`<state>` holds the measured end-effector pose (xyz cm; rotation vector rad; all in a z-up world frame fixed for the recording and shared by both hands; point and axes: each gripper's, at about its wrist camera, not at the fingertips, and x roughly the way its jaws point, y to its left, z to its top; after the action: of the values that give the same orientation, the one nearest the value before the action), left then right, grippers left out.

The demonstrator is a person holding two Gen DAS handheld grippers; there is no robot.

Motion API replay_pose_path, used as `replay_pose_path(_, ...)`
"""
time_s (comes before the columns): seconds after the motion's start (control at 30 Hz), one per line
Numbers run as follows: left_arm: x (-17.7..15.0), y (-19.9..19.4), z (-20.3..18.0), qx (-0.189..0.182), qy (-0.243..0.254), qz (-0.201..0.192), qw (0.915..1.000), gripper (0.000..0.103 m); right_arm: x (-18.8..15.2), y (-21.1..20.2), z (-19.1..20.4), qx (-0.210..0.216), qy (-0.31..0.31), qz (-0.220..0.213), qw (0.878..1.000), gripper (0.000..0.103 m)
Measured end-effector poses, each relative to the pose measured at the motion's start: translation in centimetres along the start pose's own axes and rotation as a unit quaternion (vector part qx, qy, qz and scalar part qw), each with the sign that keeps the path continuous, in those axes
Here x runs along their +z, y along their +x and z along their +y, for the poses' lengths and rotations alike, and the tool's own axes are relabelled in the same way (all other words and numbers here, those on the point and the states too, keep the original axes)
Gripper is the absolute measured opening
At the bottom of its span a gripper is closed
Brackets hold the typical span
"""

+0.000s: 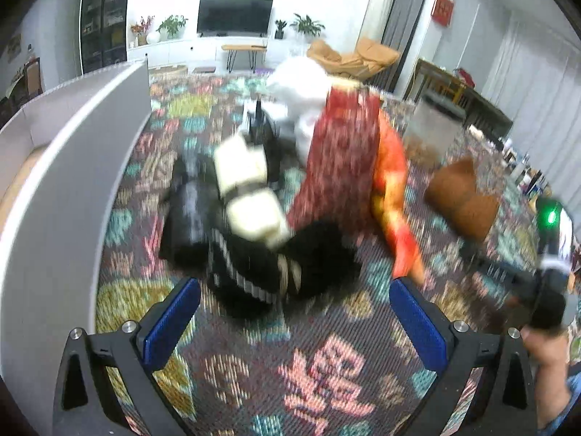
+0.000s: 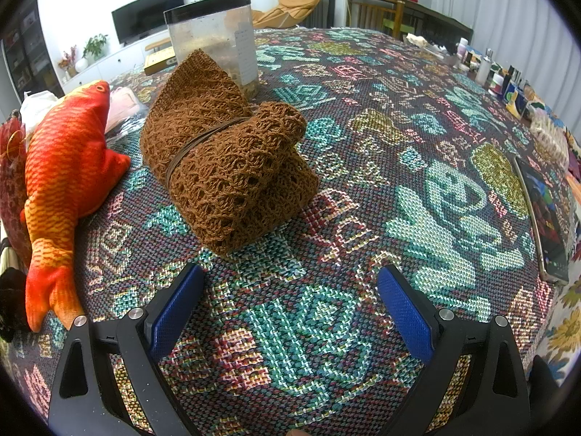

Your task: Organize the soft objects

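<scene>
A black-and-cream soft bundle (image 1: 250, 218) lies on the patterned cloth just ahead of my open left gripper (image 1: 294, 316), whose blue pads hold nothing; this view is blurred. Beside the bundle stand a red patterned pouch (image 1: 341, 156) and an orange plush fish (image 1: 394, 189). The right wrist view shows the same plush fish (image 2: 61, 189) at the left and a brown knitted bundle (image 2: 225, 167) tied with a band. My right gripper (image 2: 290, 309) is open and empty, a short way in front of the brown bundle. The brown bundle (image 1: 461, 196) also shows at right in the left wrist view.
A white box wall (image 1: 72, 181) rises at the left. A clear plastic jar (image 2: 218, 43) stands behind the brown bundle. A tablet (image 2: 544, 218) and small bottles (image 2: 486, 65) line the table's right edge. A hand (image 1: 544, 356) holds the other gripper's handle at right.
</scene>
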<state>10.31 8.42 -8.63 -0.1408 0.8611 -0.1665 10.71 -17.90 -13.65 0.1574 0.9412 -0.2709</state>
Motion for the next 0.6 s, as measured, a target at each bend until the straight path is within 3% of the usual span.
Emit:
replay_pose_path(0.17, 3.8, 2.4, 0.4, -0.023, -0.022, 0.015, 0.9994, 0.094, 0.0, 0.0, 0.0, 0.000, 0.000, 0.000, 1.000, 0.098)
replay_pose_path(0.37, 5.9, 7.8, 1.7, -0.009, -0.031, 0.058, 0.9978, 0.087, 0.0, 0.0, 0.0, 0.000, 0.000, 0.000, 1.000, 0.098)
replay_pose_path(0.6, 6.6, 9.2, 1.3, 0.039, 0.040, 0.072, 0.9958, 0.089, 0.0, 0.0, 0.0, 0.000, 0.000, 0.000, 1.000, 0.098)
